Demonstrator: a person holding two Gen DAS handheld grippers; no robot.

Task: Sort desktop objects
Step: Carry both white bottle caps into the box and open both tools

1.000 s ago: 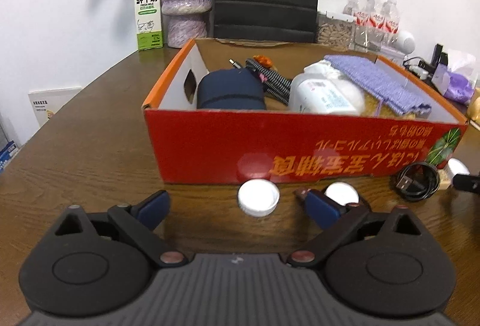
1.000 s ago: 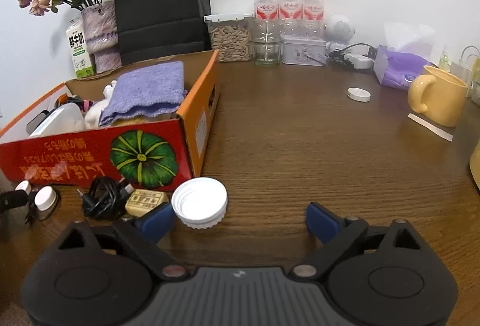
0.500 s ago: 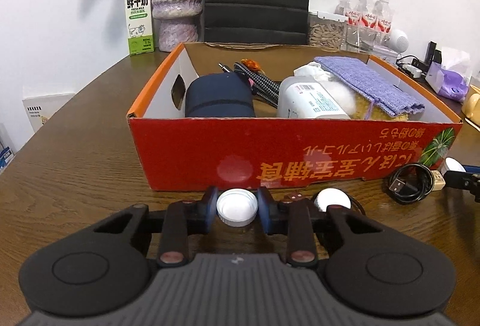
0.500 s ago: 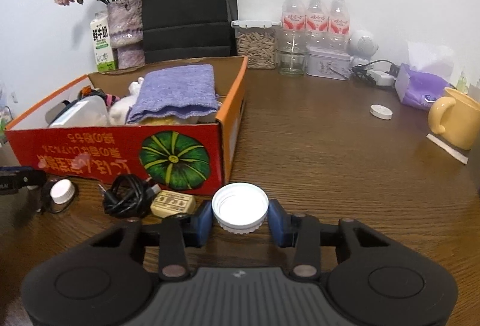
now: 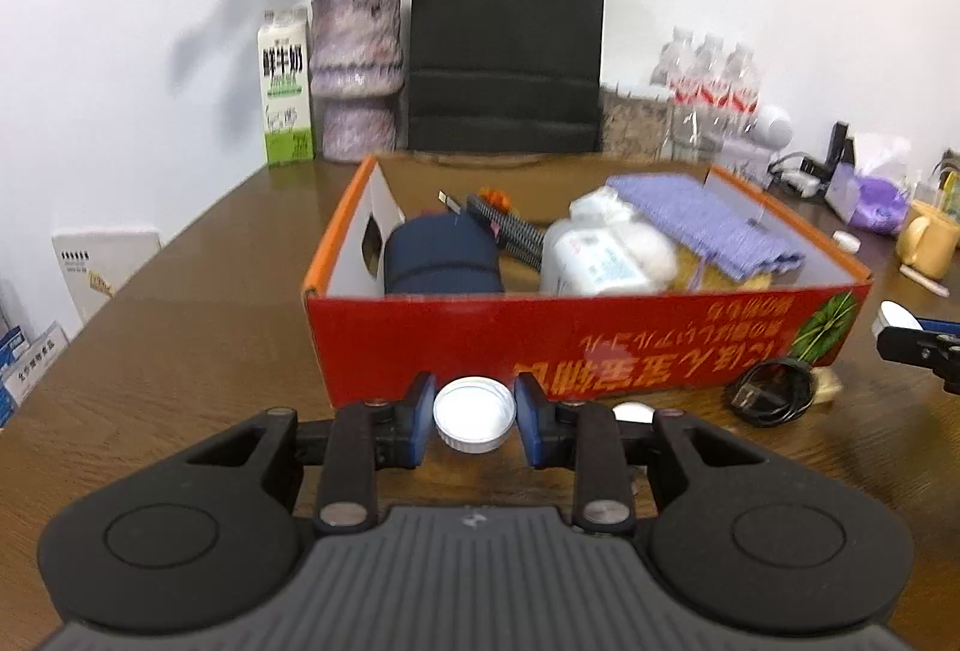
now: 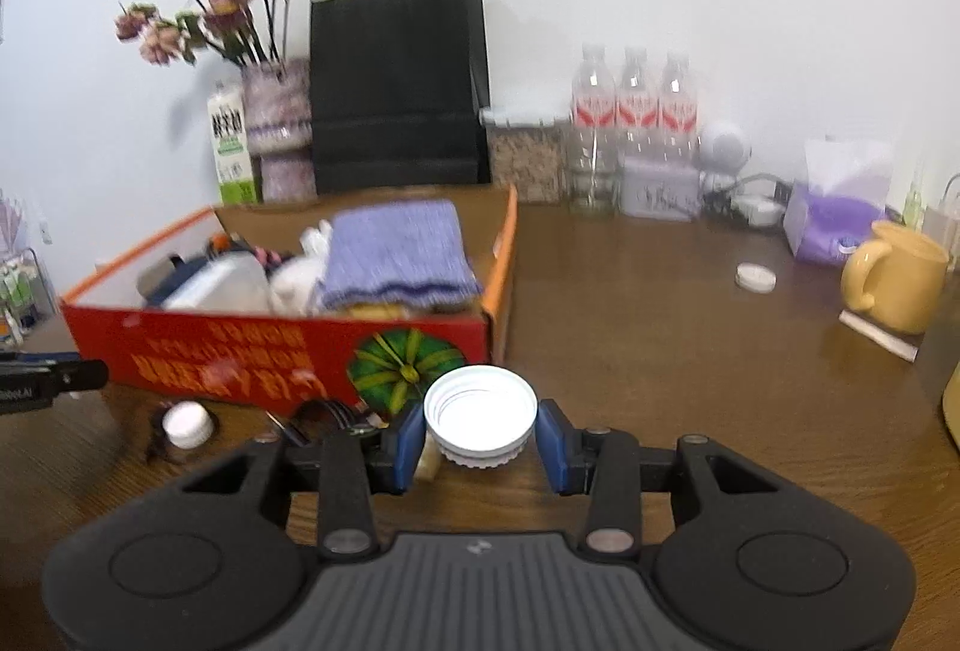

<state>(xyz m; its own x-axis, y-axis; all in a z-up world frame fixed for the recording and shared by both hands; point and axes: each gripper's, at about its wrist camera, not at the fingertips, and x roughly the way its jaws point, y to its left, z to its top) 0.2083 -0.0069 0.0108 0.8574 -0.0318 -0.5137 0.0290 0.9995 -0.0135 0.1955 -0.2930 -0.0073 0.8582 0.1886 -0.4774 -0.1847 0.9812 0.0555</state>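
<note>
Two caps in hand: left gripper [image 5: 474,420] has its jaws clamped on a small white cap [image 5: 474,414], right gripper [image 6: 480,438] is clamped on a larger white lid [image 6: 480,416], open side up, both just off the counter [image 6: 690,381]. Red box [image 5: 540,345] sits directly ahead of both, its near wall between caps and interior, so I'd say each still has to clear that rim. Left looks nearer.

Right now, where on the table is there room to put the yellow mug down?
Bare wood lies between the box and the small lid, right of the box. Left of the box, toward the milk carton, is bare too. In front of the box it is crowded: a cable, a cap.
</note>
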